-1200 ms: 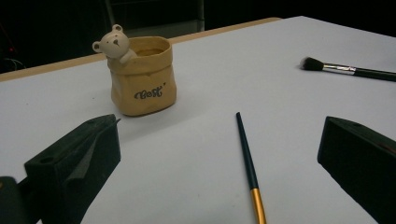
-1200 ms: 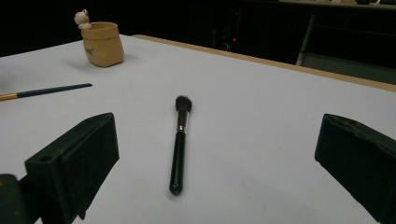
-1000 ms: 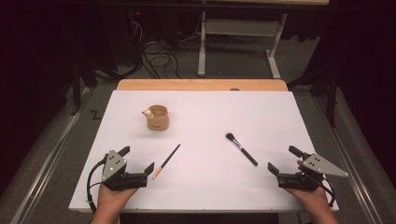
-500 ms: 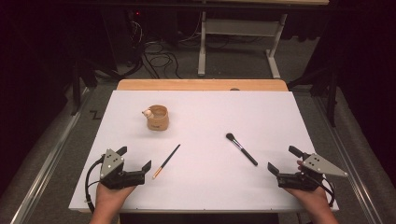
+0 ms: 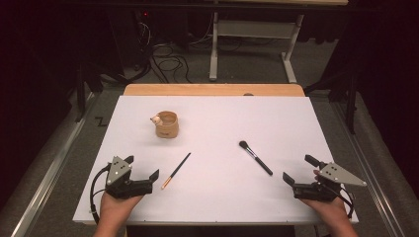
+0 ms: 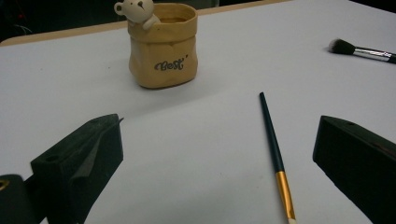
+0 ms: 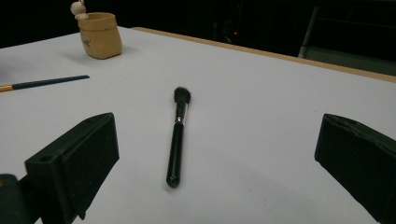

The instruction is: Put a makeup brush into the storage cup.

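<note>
A tan pouch-shaped cup (image 5: 167,124) with a small bear on its rim stands at the back left of the white table. A thin dark paintbrush (image 5: 176,171) with a gold ferrule lies in front of it, just right of my left gripper (image 5: 142,166), which is open and holds nothing. A black makeup brush (image 5: 255,157) lies flat to the left of my right gripper (image 5: 298,168), also open and holding nothing. The left gripper view has the paintbrush (image 6: 275,154) between the jaws and the cup (image 6: 162,44) beyond. The right gripper view looks along the makeup brush (image 7: 177,135).
The white tabletop (image 5: 217,207) ends in a wooden strip (image 5: 212,90) at the far edge. Behind it stand a metal frame (image 5: 252,44) and loose cables (image 5: 168,54) on the floor. A person's hands hold both grippers at the near edge.
</note>
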Demonstrator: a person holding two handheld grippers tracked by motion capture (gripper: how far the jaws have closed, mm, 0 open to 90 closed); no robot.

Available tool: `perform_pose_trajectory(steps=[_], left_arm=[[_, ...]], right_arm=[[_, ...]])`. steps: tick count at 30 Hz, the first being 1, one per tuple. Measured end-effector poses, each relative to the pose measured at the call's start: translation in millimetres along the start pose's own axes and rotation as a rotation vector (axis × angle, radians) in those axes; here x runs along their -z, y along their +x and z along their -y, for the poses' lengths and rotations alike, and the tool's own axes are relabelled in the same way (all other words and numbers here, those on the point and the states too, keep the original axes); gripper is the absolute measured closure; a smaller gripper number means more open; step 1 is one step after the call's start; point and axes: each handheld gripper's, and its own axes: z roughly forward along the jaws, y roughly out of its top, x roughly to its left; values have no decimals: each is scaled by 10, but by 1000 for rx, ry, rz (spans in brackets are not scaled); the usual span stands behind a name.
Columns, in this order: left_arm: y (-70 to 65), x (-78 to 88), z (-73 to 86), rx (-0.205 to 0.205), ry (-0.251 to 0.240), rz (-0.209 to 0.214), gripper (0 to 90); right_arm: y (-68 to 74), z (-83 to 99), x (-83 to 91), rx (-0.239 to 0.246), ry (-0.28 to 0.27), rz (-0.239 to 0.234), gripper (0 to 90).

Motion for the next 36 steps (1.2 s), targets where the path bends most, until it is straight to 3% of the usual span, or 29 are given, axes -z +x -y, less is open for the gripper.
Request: perform_pose_trajectory(steps=[10, 17, 20, 21, 36], left_arm=[[23, -14, -4, 16, 24, 19, 54], [-30, -68, -5, -30, 119, 23, 55], [-41, -81, -6, -32, 138, 27, 58], [-54, -101, -13, -37, 174, 39, 57], [-99, -215, 44, -18, 323, 87, 106]], right_arm=[[-3, 23, -26, 0, 25, -14, 10], [-8, 28, -35, -3, 37, -21, 10], [-9, 29, -34, -4, 38, -20, 9], [-11, 28, -35, -5, 41, -24, 9], [-11, 32, -44, -5, 52, -25, 9]])
